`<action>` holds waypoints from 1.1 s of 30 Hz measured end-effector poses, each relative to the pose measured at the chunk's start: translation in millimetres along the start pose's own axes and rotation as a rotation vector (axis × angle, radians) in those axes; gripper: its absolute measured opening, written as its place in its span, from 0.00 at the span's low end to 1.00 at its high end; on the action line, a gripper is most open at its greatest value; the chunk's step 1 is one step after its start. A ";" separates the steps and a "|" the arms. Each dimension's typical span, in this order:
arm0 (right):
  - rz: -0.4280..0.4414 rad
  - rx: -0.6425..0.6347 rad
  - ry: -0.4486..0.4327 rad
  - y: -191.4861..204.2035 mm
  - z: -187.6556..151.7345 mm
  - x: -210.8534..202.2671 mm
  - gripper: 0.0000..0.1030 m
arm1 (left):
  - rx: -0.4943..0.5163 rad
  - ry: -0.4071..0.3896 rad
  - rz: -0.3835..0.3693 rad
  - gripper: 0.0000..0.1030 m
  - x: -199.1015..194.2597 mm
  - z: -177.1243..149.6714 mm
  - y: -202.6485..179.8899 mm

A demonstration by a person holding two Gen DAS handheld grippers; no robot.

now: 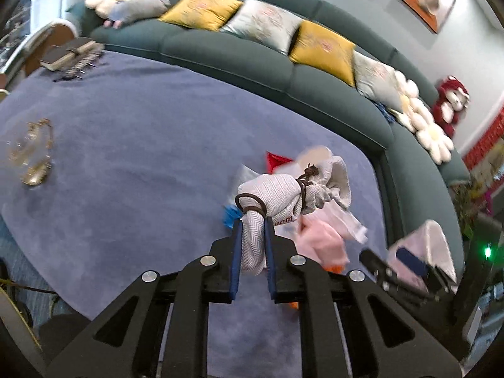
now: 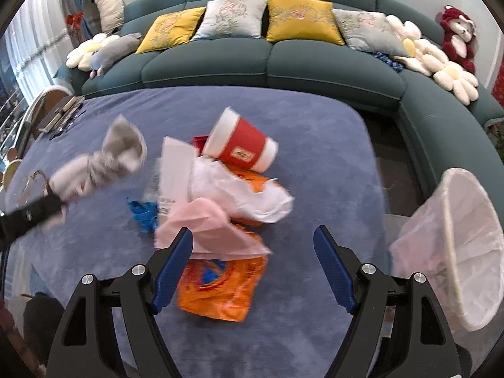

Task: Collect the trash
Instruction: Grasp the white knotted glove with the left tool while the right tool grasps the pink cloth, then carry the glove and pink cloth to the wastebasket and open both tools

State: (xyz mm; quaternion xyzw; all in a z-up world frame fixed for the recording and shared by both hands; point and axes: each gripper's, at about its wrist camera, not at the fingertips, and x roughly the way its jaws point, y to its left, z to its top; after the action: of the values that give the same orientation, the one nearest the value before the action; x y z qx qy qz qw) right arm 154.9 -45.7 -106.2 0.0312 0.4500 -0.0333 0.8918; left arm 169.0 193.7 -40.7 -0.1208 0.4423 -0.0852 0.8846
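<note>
My left gripper (image 1: pixel 253 225) is shut on a grey herringbone cloth bag (image 1: pixel 283 192) tied with a brown cord, held above the blue-covered table (image 1: pixel 126 163). The bag shows blurred in the right wrist view (image 2: pixel 104 163). My right gripper (image 2: pixel 253 236) is open and empty above a trash pile: a pink wrapper (image 2: pixel 204 226), an orange packet (image 2: pixel 217 286), a white plastic bag (image 2: pixel 233 189), a red and white paper cup (image 2: pixel 242 140) on its side, white paper (image 2: pixel 174 170) and a blue scrap (image 2: pixel 143 212). A lined white waste bin (image 2: pixel 456 245) stands at the table's right.
A teal sofa (image 2: pixel 267 63) with yellow and grey cushions curves behind and right of the table. Books and pens (image 1: pixel 71 55) lie at the far left corner. A glass and gold ornament (image 1: pixel 31 154) sits on the left. A red plush toy (image 2: pixel 456 37) sits on the sofa.
</note>
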 end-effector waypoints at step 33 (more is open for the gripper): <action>0.101 -0.007 -0.044 -0.2 7.5 -16.1 0.02 | 0.012 0.018 -0.006 0.13 5.1 3.3 -19.2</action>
State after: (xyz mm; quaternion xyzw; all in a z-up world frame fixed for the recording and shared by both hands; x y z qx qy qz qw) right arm 151.3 -46.0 -88.8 0.0499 0.4283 0.0129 0.9021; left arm 173.8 174.4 -37.1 -0.1161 0.4494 -0.0918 0.8810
